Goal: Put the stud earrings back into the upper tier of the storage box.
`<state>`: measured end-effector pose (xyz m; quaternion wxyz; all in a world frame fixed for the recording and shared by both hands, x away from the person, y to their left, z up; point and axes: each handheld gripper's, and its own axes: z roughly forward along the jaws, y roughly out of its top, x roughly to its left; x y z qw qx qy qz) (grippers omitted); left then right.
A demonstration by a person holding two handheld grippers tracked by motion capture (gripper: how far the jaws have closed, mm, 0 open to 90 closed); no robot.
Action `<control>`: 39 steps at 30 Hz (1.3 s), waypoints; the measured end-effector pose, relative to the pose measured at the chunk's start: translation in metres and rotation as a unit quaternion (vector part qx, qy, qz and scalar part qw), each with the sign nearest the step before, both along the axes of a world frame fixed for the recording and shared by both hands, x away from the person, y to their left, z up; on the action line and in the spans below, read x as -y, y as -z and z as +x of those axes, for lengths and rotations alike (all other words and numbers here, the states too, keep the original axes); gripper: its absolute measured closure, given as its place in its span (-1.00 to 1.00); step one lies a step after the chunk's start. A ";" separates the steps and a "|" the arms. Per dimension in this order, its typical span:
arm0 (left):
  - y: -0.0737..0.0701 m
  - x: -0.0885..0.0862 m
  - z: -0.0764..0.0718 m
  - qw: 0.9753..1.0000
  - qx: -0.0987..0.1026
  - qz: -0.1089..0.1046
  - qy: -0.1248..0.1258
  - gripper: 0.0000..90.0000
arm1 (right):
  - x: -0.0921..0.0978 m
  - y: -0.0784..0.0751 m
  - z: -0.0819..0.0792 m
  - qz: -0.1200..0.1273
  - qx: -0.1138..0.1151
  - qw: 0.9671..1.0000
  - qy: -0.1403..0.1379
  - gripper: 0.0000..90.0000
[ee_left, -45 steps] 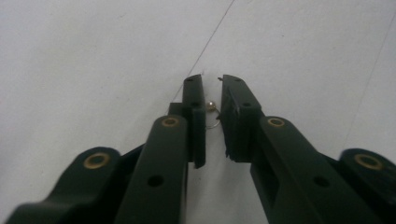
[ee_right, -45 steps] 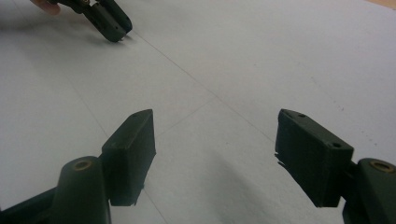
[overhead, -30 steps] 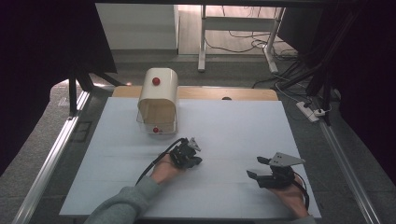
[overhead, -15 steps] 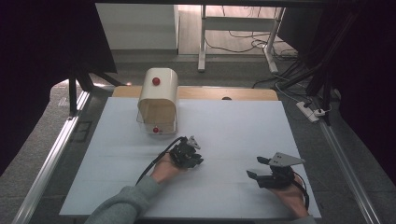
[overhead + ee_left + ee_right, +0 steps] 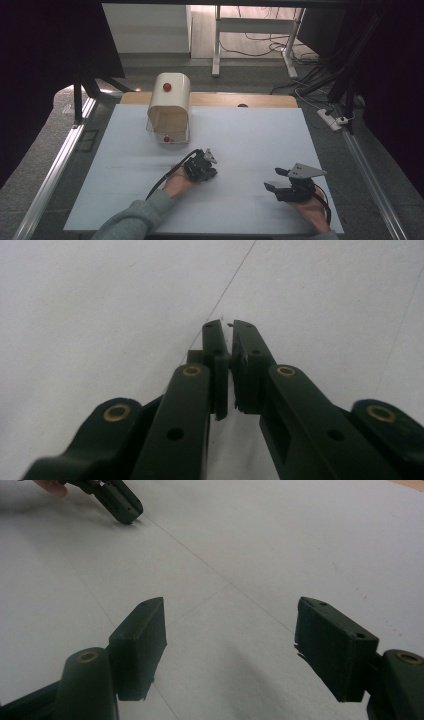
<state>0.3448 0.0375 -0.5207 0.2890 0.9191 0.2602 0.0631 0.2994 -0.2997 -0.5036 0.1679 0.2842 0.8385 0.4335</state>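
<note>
On the white-covered bench (image 5: 250, 135), the left claw (image 5: 206, 167) rests near the middle, its black jaws pressed together with nothing between them. The right claw (image 5: 275, 180) sits at about four o'clock from it, well apart, jaws spread wide over bare surface. The cream, round-topped box with red knobs (image 5: 169, 107) stands at eleven o'clock from the left claw, near the bench's far edge.

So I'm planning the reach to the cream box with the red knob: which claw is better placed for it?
Probably the left claw. It lies just in front of the cream box, though its jaws are shut and must open first. The right claw is open but sits farther off, near the white table edge.
</note>
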 end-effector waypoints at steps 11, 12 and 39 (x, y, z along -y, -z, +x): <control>-0.006 -0.008 0.002 1.000 -0.002 -0.027 -0.005 0.89 | 0.000 0.000 0.000 0.003 0.001 1.000 0.001 -0.38; -0.008 -0.010 0.001 1.000 -0.001 -0.030 -0.006 0.89 | 0.000 0.000 0.000 0.003 0.002 1.000 0.001 -0.38; -0.077 -0.065 -0.019 0.986 0.043 -0.158 -0.026 0.89 | 0.000 0.000 0.000 0.003 0.003 1.000 0.002 -0.38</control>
